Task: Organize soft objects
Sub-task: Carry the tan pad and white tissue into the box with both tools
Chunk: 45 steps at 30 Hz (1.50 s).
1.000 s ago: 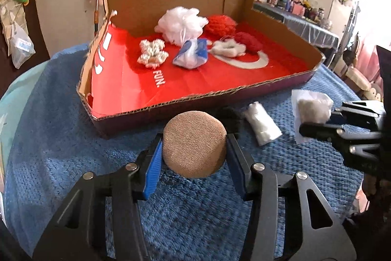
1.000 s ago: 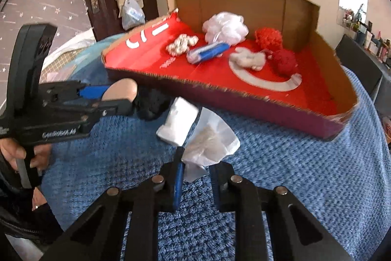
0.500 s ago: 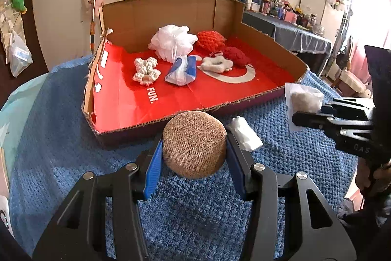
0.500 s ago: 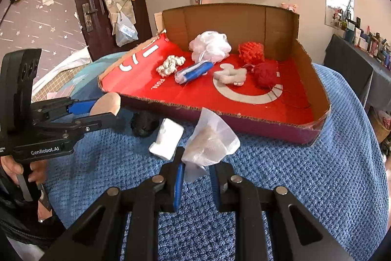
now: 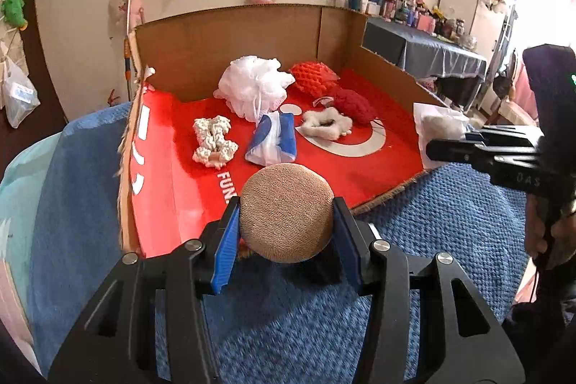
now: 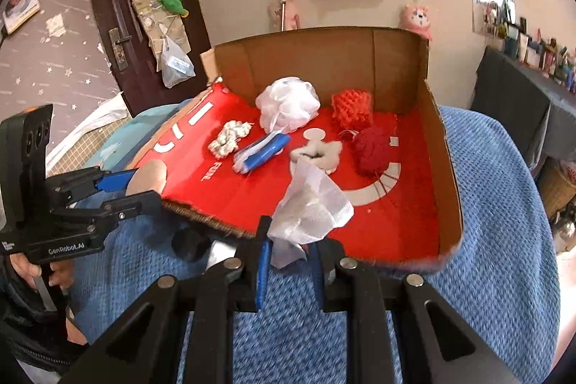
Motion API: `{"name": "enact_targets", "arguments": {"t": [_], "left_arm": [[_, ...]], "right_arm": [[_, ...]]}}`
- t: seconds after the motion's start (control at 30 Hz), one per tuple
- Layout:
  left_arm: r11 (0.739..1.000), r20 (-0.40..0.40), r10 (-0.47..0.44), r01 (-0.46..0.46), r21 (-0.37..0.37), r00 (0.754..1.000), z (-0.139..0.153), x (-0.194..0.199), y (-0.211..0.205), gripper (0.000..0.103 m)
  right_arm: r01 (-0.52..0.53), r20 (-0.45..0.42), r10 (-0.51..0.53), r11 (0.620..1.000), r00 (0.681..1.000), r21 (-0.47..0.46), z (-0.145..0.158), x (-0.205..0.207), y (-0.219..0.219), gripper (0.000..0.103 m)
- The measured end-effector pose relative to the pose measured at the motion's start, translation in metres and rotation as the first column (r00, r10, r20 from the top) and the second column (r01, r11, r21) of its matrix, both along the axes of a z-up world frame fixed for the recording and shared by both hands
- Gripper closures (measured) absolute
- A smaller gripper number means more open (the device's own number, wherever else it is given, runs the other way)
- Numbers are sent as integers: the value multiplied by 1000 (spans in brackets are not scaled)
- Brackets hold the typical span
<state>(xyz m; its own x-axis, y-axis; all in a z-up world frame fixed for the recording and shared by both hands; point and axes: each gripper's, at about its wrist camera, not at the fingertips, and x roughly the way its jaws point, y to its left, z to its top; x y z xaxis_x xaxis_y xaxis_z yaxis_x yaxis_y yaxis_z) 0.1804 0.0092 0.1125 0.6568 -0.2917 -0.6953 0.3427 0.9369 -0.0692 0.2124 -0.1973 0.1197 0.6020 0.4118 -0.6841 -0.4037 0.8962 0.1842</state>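
Observation:
My left gripper (image 5: 286, 222) is shut on a round tan sponge puff (image 5: 286, 211), held above the front edge of the cardboard box (image 5: 230, 35) with a red floor. My right gripper (image 6: 289, 249) is shut on a clear plastic bag of white stuffing (image 6: 311, 204), held over the box's front edge; it also shows in the left wrist view (image 5: 441, 126). In the box lie a white mesh pouf (image 5: 253, 85), a cream knitted piece (image 5: 212, 141), a blue-and-white pack (image 5: 273, 139), a white scrunchie (image 5: 325, 125) and two red soft items (image 5: 351, 101).
The box stands on a blue knitted cloth (image 6: 496, 240). A black round object (image 6: 187, 242) and a white packet (image 6: 219, 254) lie on the cloth in front of the box. A wall and a dark door (image 6: 118, 17) stand behind.
Both grippers have risen and moved forward toward the box with their loads. The tan puff and the bag now hang over the box's front edge.

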Motion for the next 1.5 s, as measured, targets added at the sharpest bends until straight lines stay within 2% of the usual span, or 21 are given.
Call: {"name": "enact_targets", "arguments": {"t": [0.13, 0.27, 0.57, 1.1, 1.5], "left_arm": [[1000, -36, -9, 10, 25, 999, -7, 20, -1, 56], [999, -93, -21, 24, 33, 995, -19, 40, -2, 56], [1000, -178, -8, 13, 25, 984, -37, 68, 3, 56], [996, -226, 18, 2, 85, 974, -50, 88, 3, 56], [996, -226, 17, 4, 93, 974, -53, 89, 1, 54]], "right_arm": [[-5, -57, 5, 1000, 998, 3, -4, 28, -4, 82], [-19, -153, 22, 1000, 988, 17, -17, 56, -8, 82], [-34, -248, 33, 999, 968, -2, -39, 83, -6, 81], [-32, -305, 8, 997, 952, -74, -48, 96, 4, 80], [-36, -308, -1, 993, 951, -115, -50, 96, 5, 80]]}}
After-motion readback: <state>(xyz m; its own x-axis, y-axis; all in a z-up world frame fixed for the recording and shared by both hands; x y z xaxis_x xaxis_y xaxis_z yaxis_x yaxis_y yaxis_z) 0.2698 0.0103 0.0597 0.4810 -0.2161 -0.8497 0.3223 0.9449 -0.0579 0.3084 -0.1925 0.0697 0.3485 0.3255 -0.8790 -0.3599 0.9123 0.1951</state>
